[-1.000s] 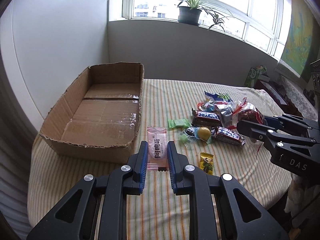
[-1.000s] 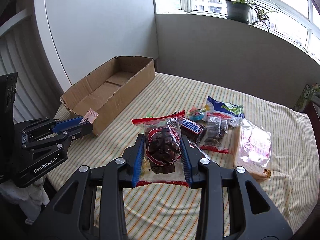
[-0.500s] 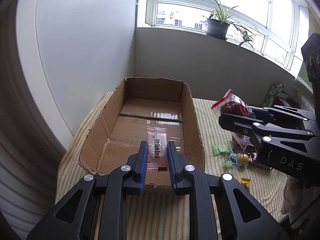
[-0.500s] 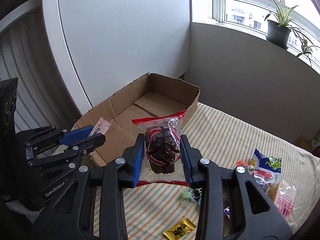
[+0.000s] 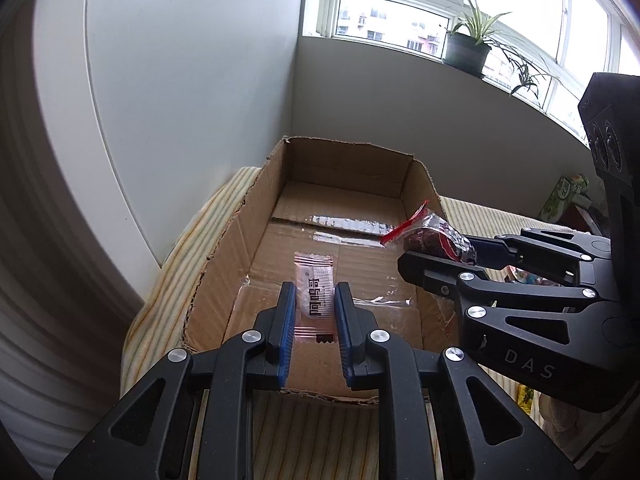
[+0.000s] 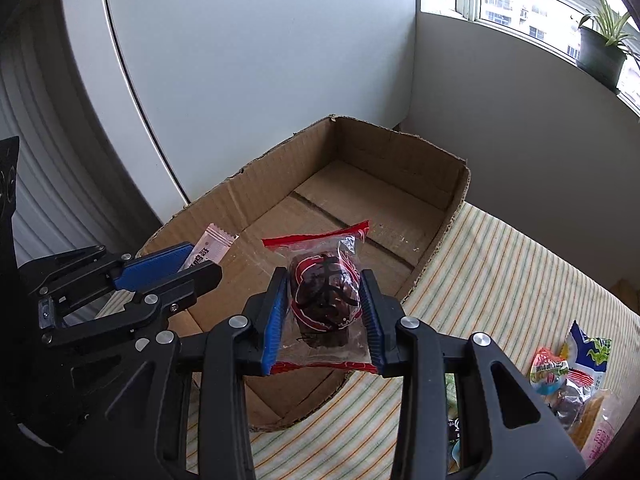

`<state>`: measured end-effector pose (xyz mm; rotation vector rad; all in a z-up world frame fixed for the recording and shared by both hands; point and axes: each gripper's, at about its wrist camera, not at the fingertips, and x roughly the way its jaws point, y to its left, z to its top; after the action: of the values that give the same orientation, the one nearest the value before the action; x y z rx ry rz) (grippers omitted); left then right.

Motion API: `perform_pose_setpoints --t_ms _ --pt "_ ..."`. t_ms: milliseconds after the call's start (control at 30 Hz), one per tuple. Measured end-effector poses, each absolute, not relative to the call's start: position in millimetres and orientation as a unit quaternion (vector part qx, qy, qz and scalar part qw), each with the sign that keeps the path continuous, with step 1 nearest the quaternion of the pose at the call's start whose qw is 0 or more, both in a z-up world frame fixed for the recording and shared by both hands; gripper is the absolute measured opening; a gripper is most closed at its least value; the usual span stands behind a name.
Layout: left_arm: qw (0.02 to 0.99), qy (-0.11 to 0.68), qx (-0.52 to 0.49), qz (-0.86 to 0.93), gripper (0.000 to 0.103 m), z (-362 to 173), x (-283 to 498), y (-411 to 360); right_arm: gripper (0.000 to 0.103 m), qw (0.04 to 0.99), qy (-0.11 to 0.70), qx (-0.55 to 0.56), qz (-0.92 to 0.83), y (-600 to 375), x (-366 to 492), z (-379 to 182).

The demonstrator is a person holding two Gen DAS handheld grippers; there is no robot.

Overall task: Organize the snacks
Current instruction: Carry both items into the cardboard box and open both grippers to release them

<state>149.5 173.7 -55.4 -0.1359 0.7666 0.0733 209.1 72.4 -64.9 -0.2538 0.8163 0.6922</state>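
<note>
Box (image 5: 352, 240) sits at the desk's wall-side corner, open top, cardboard floor bare apart from tape seams. Both hand-held grippers hang over it loaded, so this reads as the drop step for two snacks at once.

Left hand-held gripper (image 5: 315, 312): clamped on pink sachet (image 5: 314, 280), gripped by its long edges at the lower half, top half sticking out forward. It is over the box's near end, above the floor, not touching it. Flat sachet, so it should fall flat when the pads part.

Right hand-held gripper (image 6: 325, 300): clamped on clear bag with red seals (image 6: 326, 292), dark lumpy snack inside, squeezed across the middle. In the right wrist view it hangs above the near-right part of the box; in the left wrist view it is close over the right wall (image 5: 430, 196). My guess is it needs a nudge inward before release, else the bag could land on that rim.

Room: box interior is wide open toward the far wall, walls are low with ragged cut edges. The tight spot is between the two grippers, which sit near each other over the near end. Opening both is probably fine, but withdrawing one at a time is safer.

Remaining snacks (image 6: 572, 376) lie in a pile on the striped cloth (image 6: 512, 272) toward the desk's right edge, well apart from the box.
</note>
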Motion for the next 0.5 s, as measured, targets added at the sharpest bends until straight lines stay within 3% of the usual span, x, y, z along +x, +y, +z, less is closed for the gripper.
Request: perform_pose_setpoints --t_ms 67,133,500 --pt "0.923 0.375 -0.072 0.044 0.018 -56 151 176 0.056 0.856 0.383 -0.120 0.327 72 209 -64" --pt "0.922 0.377 -0.077 0.046 0.018 -57 152 178 0.060 0.858 0.380 -0.117 0.324 70 209 -62" --pt "0.926 0.367 -0.075 0.045 0.019 -49 145 175 0.060 0.868 0.367 -0.102 0.319 45 197 -44"
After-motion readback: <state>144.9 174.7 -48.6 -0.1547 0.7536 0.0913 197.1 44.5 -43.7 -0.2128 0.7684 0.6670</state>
